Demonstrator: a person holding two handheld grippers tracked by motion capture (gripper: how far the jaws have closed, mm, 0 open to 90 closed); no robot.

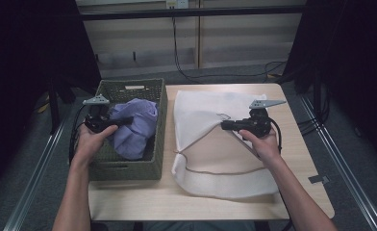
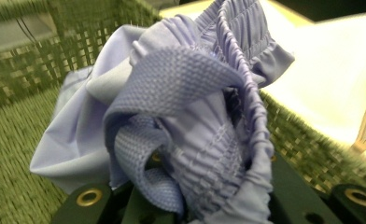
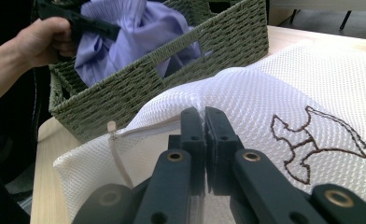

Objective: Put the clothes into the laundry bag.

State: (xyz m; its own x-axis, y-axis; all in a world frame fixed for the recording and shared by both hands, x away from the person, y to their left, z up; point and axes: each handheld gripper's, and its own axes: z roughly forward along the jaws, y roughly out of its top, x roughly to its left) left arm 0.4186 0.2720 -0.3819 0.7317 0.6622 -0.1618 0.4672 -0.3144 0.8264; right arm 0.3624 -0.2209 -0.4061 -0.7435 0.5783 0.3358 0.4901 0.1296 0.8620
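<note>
Over the left side of the table, the left gripper [image 1: 121, 120] was clenched on a bunched lavender garment [image 1: 134, 126] that hung above the woven green basket [image 1: 129, 168], its lower folds still down inside the basket. From the left gripper view the cloth [image 2: 172, 116] looked thin and limp, with a gathered elastic band [image 2: 246, 84] and a strip of coarser ribbed weave [image 2: 172, 74] — the firmest parts to pinch, I judged, since smooth fabric would likely slide between the pads. It would weigh next to nothing, drape and snag on the basket's rim rather than break. To the right, a white mesh laundry bag [image 1: 215, 110] lay flat on the table, touching the basket's right wall. The right gripper [image 1: 223, 126] was closed tight on the upper layer of mesh near the bag's mouth, lifting it into a small tent; the right gripper view showed a pale zip line [image 3: 144, 129] and its pull [image 3: 111, 127] just left of the pinch, and a brown embroidered figure [image 3: 312, 140] on the mesh. This mesh looked soft yet a little springy — it would hold an opening only while pinched. Whether the bag held anything, I could not tell; the basket showed nothing besides the garment.
</note>
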